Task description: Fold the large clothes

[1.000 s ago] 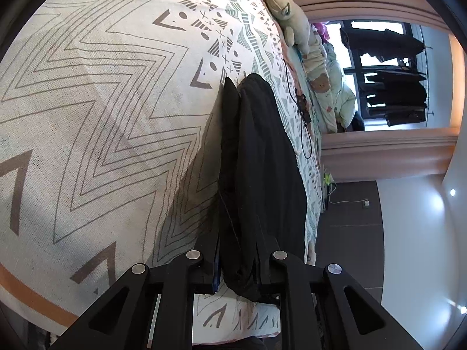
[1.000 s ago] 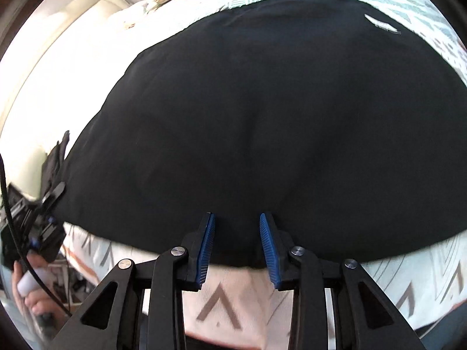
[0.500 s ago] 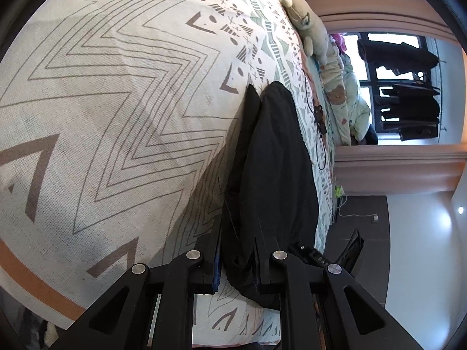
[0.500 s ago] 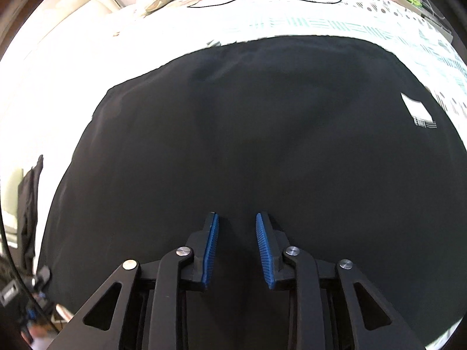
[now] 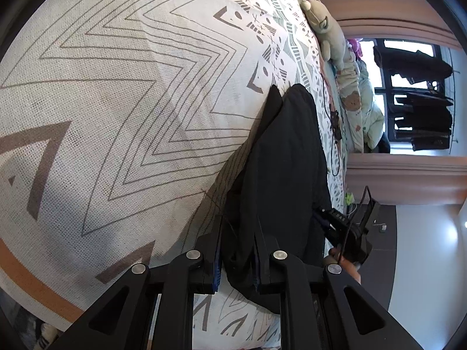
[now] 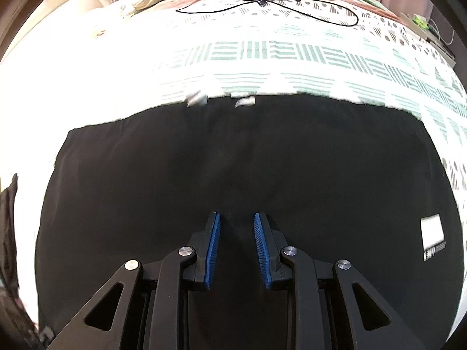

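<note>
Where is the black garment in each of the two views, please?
Left wrist: black garment seen edge-on, centre-right, its near edge between the jaws.
Right wrist: it fills the lower picture, spread flat.
Shared landmark: the black cable on the bedspread beyond it.

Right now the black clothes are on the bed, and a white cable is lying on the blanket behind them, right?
Almost. The cable is black, not white; the right wrist view shows it looped on the patterned blanket beyond the black garment, which does lie on the bed.
</note>
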Tool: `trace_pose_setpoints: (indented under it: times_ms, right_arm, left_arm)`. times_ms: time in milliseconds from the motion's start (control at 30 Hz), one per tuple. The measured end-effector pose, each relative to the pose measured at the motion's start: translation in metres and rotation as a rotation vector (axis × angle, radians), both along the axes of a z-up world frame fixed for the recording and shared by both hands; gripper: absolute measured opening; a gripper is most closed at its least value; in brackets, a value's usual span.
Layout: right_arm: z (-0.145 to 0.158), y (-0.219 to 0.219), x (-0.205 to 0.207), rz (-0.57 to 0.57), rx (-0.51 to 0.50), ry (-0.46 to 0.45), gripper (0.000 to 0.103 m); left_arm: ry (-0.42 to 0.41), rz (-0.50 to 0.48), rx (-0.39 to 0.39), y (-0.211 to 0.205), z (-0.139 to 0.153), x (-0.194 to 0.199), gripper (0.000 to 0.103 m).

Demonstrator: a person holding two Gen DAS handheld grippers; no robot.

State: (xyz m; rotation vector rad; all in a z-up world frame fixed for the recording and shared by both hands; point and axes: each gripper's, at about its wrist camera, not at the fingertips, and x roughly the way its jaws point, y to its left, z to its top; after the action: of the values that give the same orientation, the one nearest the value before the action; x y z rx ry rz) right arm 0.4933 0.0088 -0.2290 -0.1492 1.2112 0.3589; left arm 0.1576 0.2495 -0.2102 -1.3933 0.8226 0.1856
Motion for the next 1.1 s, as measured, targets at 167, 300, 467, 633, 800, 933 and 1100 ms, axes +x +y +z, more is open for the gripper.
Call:
trace_pose_setpoints:
  times_ms: [167, 300, 467, 633, 800, 933, 1100]
  right_arm:
    - [-0.003, 0.01, 0.029, -0.004, -0.015, 0.014, 0.026]
    - [0.004, 0.016, 0.041, -0.005, -0.037, 0.05, 0.026]
    - [0.006, 0.029, 0.035, 0.024, -0.028, 0.097, 0.026]
    - [0.011, 0.02, -0.022, 0.068, -0.007, 0.093, 0.026]
    - [0.016, -0.004, -0.072, 0.068, 0.025, 0.105, 0.026]
    - [0.016, -0.021, -0.101, 0.067, 0.059, 0.112, 0.026]
    - [0.019, -0.037, -0.131, 0.068, 0.089, 0.119, 0.026]
  left_arm:
    - [0.01, 0.013, 0.001, -0.001, -0.004, -0.001, 0.017]
    - [0.014, 0.022, -0.013, 0.002, -0.009, -0.002, 0.017]
    - [0.01, 0.02, -0.023, 0.003, -0.009, -0.004, 0.016]
    - [-0.024, 0.009, -0.031, 0.005, 0.0, -0.005, 0.015]
    - [-0.063, -0.003, -0.011, 0.002, 0.016, -0.003, 0.014]
    - [-0.094, -0.024, 0.009, -0.001, 0.032, 0.0, 0.013]
    - [-0.129, -0.052, 0.046, -0.007, 0.055, 0.005, 0.013]
